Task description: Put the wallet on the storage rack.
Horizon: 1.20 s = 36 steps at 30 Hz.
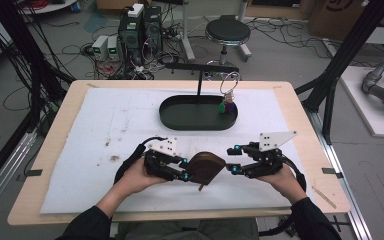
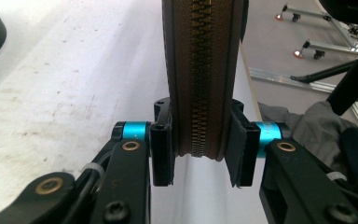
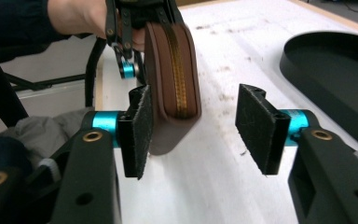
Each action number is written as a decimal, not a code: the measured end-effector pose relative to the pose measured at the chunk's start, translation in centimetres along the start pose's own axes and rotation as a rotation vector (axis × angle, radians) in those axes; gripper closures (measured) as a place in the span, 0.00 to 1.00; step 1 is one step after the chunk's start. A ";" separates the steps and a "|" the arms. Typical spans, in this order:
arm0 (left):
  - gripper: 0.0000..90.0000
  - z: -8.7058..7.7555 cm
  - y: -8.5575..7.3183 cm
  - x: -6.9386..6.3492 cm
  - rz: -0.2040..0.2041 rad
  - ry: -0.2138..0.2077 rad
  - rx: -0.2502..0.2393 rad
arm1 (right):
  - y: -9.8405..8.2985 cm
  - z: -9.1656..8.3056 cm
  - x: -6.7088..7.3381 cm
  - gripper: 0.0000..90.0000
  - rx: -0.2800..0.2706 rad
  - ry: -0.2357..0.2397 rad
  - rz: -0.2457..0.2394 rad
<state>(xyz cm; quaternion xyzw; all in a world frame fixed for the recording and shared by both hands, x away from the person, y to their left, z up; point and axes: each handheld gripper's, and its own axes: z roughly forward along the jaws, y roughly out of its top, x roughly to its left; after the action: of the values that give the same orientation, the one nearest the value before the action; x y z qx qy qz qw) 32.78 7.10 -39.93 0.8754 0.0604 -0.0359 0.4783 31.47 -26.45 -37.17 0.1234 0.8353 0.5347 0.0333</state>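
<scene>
Pouch: a brown rounded leather zip pouch is held on edge above the white table mat, near the table's front edge, between the two grippers.
Left gripper: its jaws are closed against both sides of the pouch (zipper facing its camera).
Right gripper: its jaws are spread wide and grip nothing; the pouch's end lies just beyond them, nearer one pad.
Tray: a black oval tray is seen farther back, well apart.

No text, label, brand, number or sign can be read anywhere. A cardboard box on the floor beyond the table's far right corner carries a dark printed mark, too cut off and blurred to make out.
</scene>
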 end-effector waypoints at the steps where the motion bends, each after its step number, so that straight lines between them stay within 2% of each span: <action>1: 0.74 0.0 0.2 0.0 0.005 0.002 0.010 | 0.3 0.1 0.1 0.51 0.000 0.002 -0.007; 4: 0.74 0.2 0.4 -0.2 0.013 0.001 0.025 | 1.4 0.7 0.5 0.48 -0.003 0.014 -0.010; 6: 0.74 0.5 0.5 -0.3 0.032 0.002 0.038 | 2.0 1.5 0.7 0.47 -0.002 0.024 -0.012; 9: 0.74 0.7 0.6 -0.5 0.042 -0.001 0.034 | 2.5 3.0 1.0 0.46 0.034 0.057 0.000; 10: 0.74 0.7 0.6 -0.5 0.045 -0.003 0.027 | 2.6 3.4 1.0 0.48 0.042 0.056 -0.008; 11: 0.74 0.6 0.6 -0.5 0.046 -0.005 0.022 | 2.7 3.9 1.1 0.55 0.061 0.065 0.003; 13: 0.74 0.4 0.6 -0.5 0.051 0.001 0.002 | 2.7 4.2 1.3 0.70 0.067 0.072 -0.023; 15: 0.73 0.2 0.4 -0.5 0.046 -0.007 -0.048 | 2.7 4.0 1.3 0.73 0.042 0.073 -0.033; 17: 0.69 -0.2 0.2 -0.3 0.018 -0.009 -0.120 | 2.7 3.6 1.3 0.74 0.008 0.072 -0.026; 20: 0.54 -0.6 -0.2 0.1 -0.029 -0.002 -0.201 | 2.5 3.1 1.4 0.75 -0.060 0.048 -0.017; 21: 0.52 -0.6 -0.6 0.3 -0.045 0.002 -0.246 | 2.5 2.8 1.4 0.75 -0.087 0.044 -0.006; 22: 0.50 -0.6 -0.7 0.3 -0.052 -0.001 -0.257 | 2.5 2.5 1.4 0.75 -0.124 0.035 0.001; 24: 0.49 -0.3 -1.0 0.4 -0.058 -0.014 -0.272 | 2.6 2.2 1.4 0.75 -0.154 0.022 0.006; 26: 0.49 0.1 -1.0 0.3 -0.057 -0.009 -0.296 | 2.7 2.1 1.5 0.75 -0.178 0.012 0.009; 28: 0.50 0.3 -0.9 0.4 -0.066 -0.031 -0.342 | 2.7 2.2 1.6 0.75 -0.187 0.020 0.013; 29: 0.57 0.3 -0.8 0.3 -0.063 -0.034 -0.350 | 2.7 2.3 1.7 0.75 -0.187 0.011 0.012; 31: 0.63 0.2 -0.8 0.3 -0.045 -0.038 -0.361 | 2.6 2.4 1.7 0.75 -0.192 0.017 0.010; 33: 0.69 0.0 -0.7 0.2 -0.026 -0.043 -0.355 | 2.6 2.3 1.6 0.73 -0.191 0.030 0.017; 36: 0.73 -0.2 -0.5 0.0 0.005 -0.044 -0.313 | 2.5 2.2 1.3 0.68 -0.166 0.046 0.023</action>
<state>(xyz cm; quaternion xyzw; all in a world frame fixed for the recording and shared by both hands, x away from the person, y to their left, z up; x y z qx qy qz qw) 32.68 7.55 -40.19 0.7894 0.0526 -0.0441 0.6100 31.02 -23.20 -35.80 0.1175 0.7871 0.6052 0.0182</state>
